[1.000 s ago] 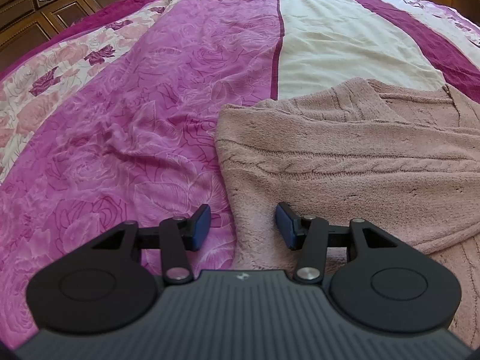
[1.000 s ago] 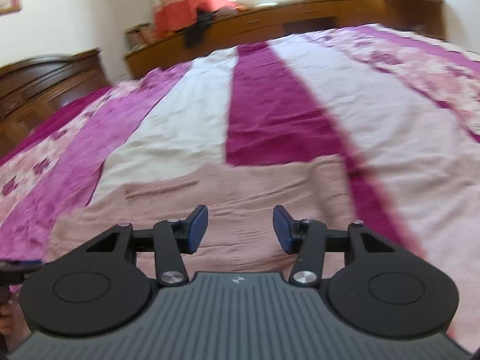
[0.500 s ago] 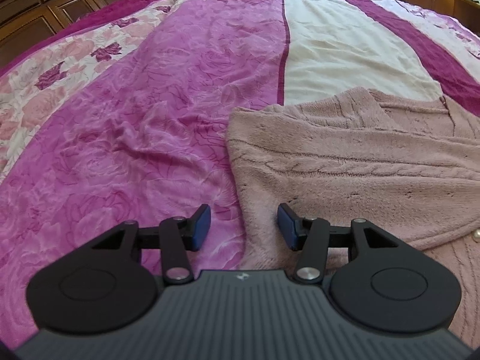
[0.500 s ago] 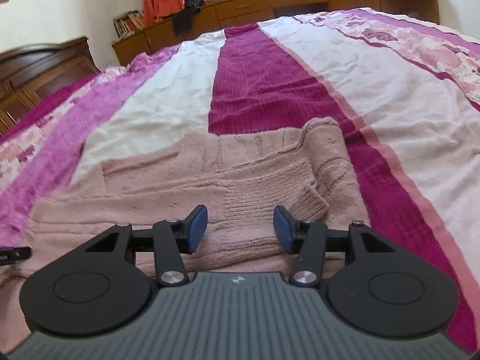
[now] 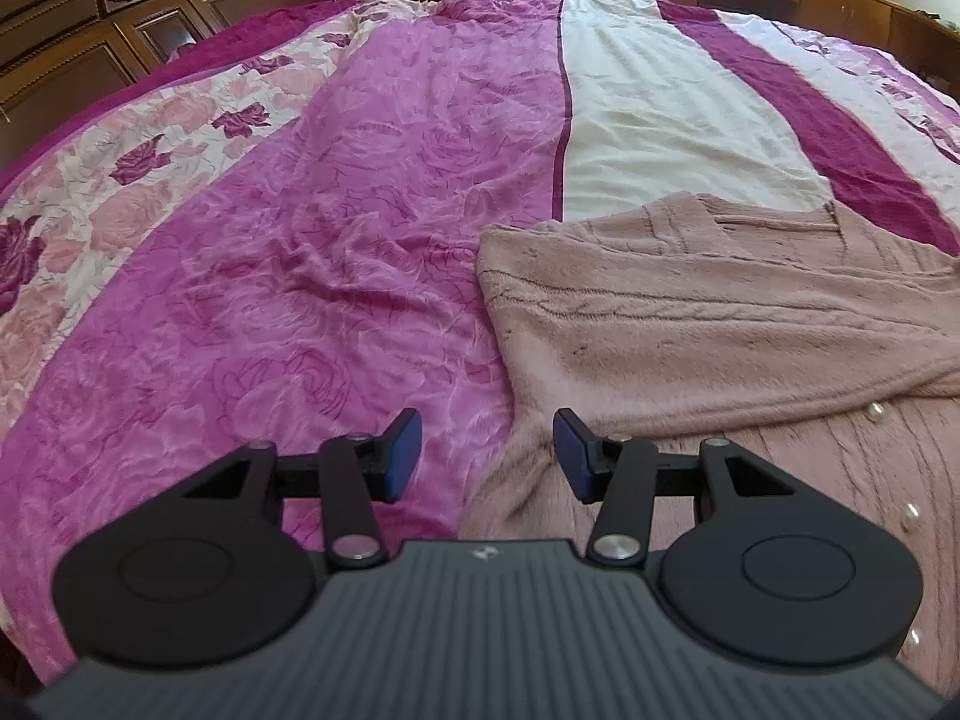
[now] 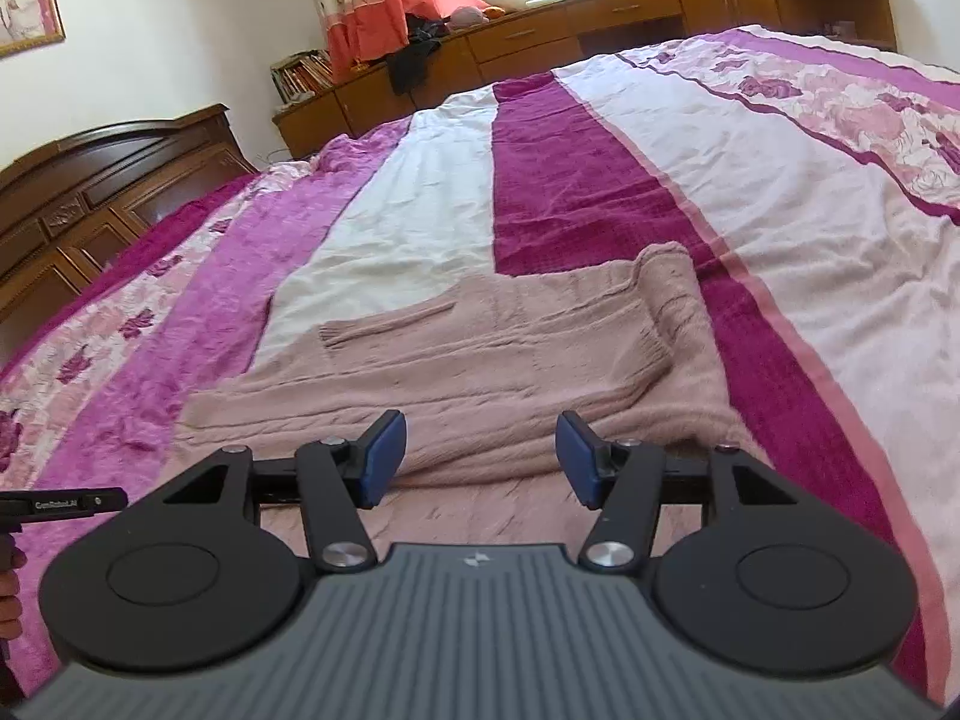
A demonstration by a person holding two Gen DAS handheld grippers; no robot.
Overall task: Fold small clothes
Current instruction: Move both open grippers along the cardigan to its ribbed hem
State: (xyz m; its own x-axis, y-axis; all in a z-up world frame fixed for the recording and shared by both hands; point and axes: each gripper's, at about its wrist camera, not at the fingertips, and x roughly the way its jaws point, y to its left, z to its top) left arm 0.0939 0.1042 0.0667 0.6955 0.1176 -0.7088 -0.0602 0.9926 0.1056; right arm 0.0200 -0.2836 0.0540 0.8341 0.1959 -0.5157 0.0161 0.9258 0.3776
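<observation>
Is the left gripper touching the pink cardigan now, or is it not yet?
Cannot tell. In the left wrist view the left gripper is open over the pink cardigan edge, but height above it is unclear.

white wall (image 6: 180,18) | carved dark wooden headboard (image 6: 90,192) | low brown wooden cabinets (image 6: 600,18) | sunlit window with orange floral curtain (image 6: 372,6)

Dusty-pink knit cardigan (image 5: 690,336), pearl buttons, partly folded on bedspread (image 5: 336,276)
</observation>
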